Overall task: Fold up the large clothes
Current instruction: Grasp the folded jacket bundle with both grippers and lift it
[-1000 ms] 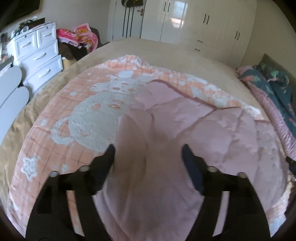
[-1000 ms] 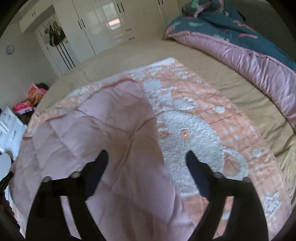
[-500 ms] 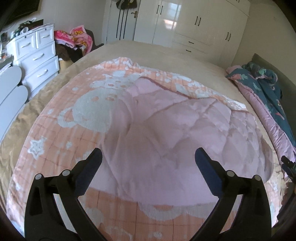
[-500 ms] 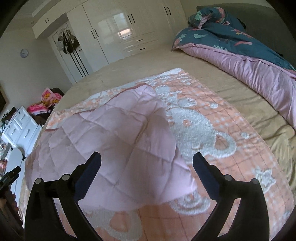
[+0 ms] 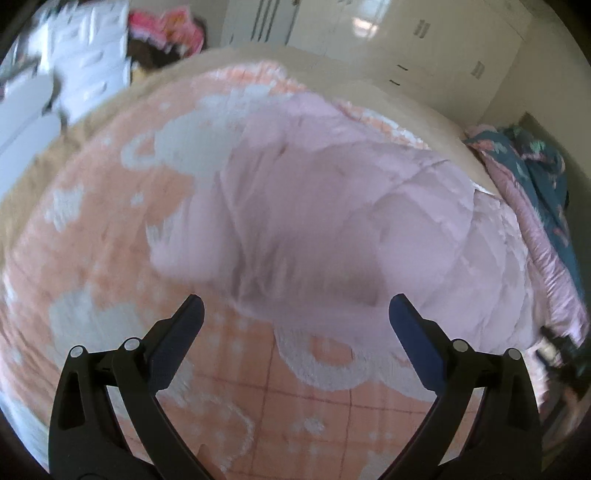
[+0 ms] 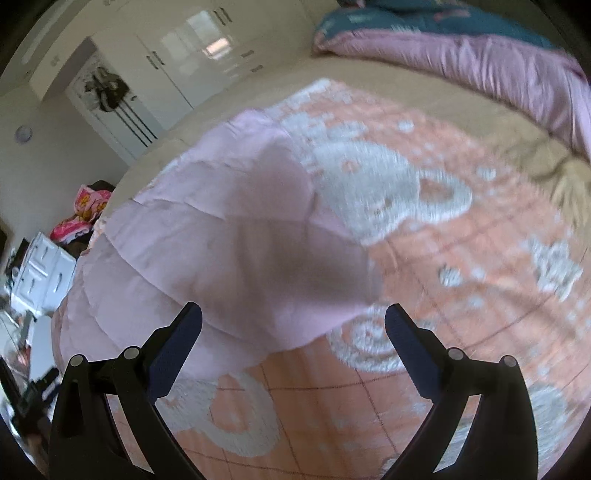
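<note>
A large orange blanket (image 5: 92, 266) (image 6: 480, 302) with white cartoon shapes lies spread over the bed. Its plain pink quilted underside (image 5: 351, 221) (image 6: 229, 251) is folded over the middle and lies loose and rumpled. My left gripper (image 5: 295, 310) hovers open just in front of the fold's near edge, nothing between its fingers. The right gripper (image 6: 293, 314) is open too, its left finger over the pink edge, its right finger over the orange pattern. Both views are blurred.
A tan bed sheet (image 6: 424, 92) shows beyond the blanket. A teal and purple duvet (image 5: 535, 177) (image 6: 461, 51) is piled along one side. White wardrobes (image 6: 177, 59) stand behind, a white drawer chest (image 5: 85, 70) (image 6: 40, 266) beside the bed, bright clothes (image 5: 166, 29) heaped near it.
Both grippers opened wide and let the pink fold drop onto the blanket. Both then pulled back towards the near edge and sank lower, so more orange pattern shows under them.
</note>
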The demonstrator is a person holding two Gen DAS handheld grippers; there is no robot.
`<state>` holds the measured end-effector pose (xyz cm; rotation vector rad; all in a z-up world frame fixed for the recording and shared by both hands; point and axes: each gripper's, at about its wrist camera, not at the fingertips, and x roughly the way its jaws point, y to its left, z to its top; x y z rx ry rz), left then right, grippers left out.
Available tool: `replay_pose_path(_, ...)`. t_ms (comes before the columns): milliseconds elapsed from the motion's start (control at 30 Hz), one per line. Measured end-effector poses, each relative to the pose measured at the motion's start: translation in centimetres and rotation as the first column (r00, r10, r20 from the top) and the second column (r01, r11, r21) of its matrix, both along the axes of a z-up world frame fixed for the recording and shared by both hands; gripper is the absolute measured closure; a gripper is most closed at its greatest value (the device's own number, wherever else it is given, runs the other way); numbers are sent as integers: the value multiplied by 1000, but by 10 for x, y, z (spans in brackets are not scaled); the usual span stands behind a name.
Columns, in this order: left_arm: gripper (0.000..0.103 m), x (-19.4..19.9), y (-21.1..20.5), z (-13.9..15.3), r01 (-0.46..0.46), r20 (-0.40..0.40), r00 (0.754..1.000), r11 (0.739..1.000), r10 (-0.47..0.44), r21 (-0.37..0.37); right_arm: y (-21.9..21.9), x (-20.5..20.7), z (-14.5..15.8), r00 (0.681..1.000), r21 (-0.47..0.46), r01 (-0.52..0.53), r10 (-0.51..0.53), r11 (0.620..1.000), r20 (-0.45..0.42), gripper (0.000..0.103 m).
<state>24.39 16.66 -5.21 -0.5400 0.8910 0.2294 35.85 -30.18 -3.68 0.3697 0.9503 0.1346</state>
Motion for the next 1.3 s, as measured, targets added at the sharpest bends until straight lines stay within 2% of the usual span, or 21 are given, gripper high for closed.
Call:
replay_pose_path(100, 9, -2, 11, -18, -41, -8, 999, 993, 41, -114, 0, 6, -14, 999, 43, 5, -4, 999, -33, 4)
replay_pose_path(300, 9, 3, 19, -33, -69, -7, 998, 968, 70, -241, 6, 10, -19, 999, 70, 4, -2, 998, -41, 4)
replay_pose_path(400, 9, 10, 22, -36, -83, 6, 996, 956, 88, -281, 9, 14, -20, 999, 78, 3, 1, 997, -48, 4)
replay_pose_path(833, 8, 41, 27, -41, -152, -3, 987, 936, 159, -316, 17, 31, -27, 998, 101, 8, -2, 995, -56, 4)
replay_pose_path(1300, 8, 59, 29, -60, -193, 13, 978, 924, 209, -331, 22, 44, -42, 999, 169, 46, -43, 985, -21, 4)
